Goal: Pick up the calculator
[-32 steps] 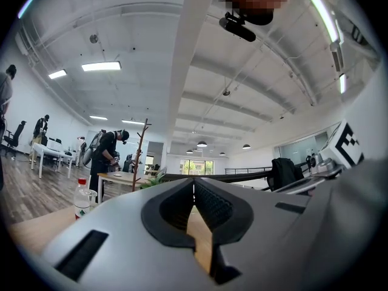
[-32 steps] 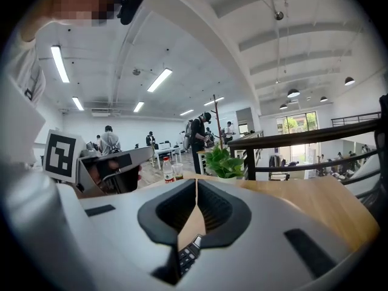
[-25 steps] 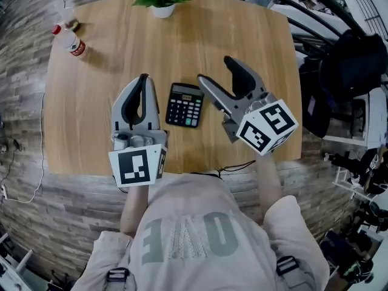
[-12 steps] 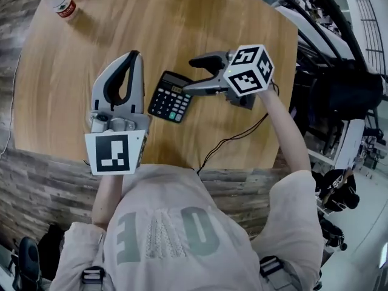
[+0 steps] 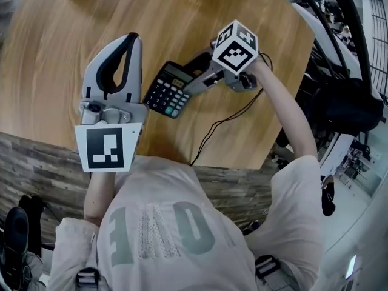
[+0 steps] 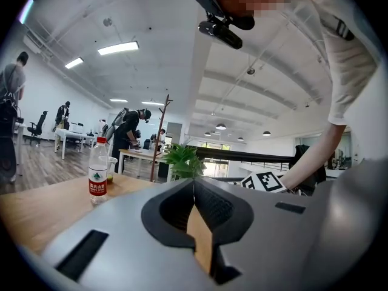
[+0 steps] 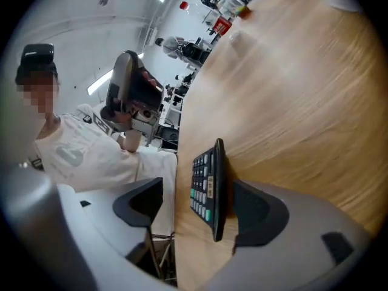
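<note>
The calculator [image 5: 167,90] is lying flat on the wooden desk [image 5: 182,17], keys up, fairly close to the edge nearest the person. It's sitting right in the gap of the right gripper [image 5: 193,73], which is reaching in from the calculator's right side. That gripper's jaws are standing wide apart, and going by the right gripper view neither pad is actually squeezing anything. One jaw is hanging well clear of the key side, and the other is tucked in close by the calculator's back down at the desk. I can't say if that one's touching. So nothing's grabbed yet. The left gripper [image 5: 132,39] is hovering just to the left of the calculator with its jaws closed tip to tip and nothing between them. A thin black cable [image 5: 221,126] is trailing across the desk from the right gripper toward the near edge. Over at the far side, a water bottle [image 6: 97,170] with a red cap is standing on the desk, with a leafy green plant [image 6: 182,159] showing behind it.
</note>
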Demonstrator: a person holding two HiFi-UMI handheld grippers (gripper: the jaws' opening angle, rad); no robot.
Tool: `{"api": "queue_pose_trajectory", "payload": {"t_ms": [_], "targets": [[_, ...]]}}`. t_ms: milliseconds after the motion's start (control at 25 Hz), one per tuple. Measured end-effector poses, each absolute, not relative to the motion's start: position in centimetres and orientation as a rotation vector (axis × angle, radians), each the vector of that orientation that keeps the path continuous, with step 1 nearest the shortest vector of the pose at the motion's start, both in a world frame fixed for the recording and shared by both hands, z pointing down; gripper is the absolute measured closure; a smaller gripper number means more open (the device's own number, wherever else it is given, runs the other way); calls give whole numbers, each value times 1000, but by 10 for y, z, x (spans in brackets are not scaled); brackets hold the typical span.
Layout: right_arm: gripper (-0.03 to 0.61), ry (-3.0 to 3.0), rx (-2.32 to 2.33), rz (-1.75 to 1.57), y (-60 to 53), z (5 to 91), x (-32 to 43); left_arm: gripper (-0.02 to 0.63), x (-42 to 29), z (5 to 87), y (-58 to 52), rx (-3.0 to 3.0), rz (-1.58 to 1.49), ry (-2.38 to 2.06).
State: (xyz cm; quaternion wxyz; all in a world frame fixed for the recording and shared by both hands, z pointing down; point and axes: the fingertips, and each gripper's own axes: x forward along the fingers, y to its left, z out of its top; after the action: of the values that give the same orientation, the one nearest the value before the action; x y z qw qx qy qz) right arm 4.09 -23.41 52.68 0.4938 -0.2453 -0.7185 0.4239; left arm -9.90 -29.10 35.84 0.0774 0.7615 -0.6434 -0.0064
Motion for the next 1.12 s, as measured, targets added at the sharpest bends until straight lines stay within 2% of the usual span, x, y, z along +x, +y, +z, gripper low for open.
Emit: {"api": "queue_pose_trajectory", "payload": {"t_ms": [720,760,800,840,880,1120], "targets": [[226,-1437,-837,1112,-212,542,34,604,-95,388,-296,2229,36,-1891],[248,-1443,-818,1080,-214,546,36,604,-95,389,-297,2228,37,-1891],[316,-1454,-794,1034,-217,552,37,604,-95,390,-297,2229,38,-1890],[415,-1465,-773,985,-218,557,37,604,-96,390,-298,2230,39,-1890],[453,-1472,-762,944,-219,559,37,604,-96,390,-298,2229,38,-1890],[458,-1488,-757,892,-219,559,36,604,-100,390,-299,2218,37,-1905]]}}
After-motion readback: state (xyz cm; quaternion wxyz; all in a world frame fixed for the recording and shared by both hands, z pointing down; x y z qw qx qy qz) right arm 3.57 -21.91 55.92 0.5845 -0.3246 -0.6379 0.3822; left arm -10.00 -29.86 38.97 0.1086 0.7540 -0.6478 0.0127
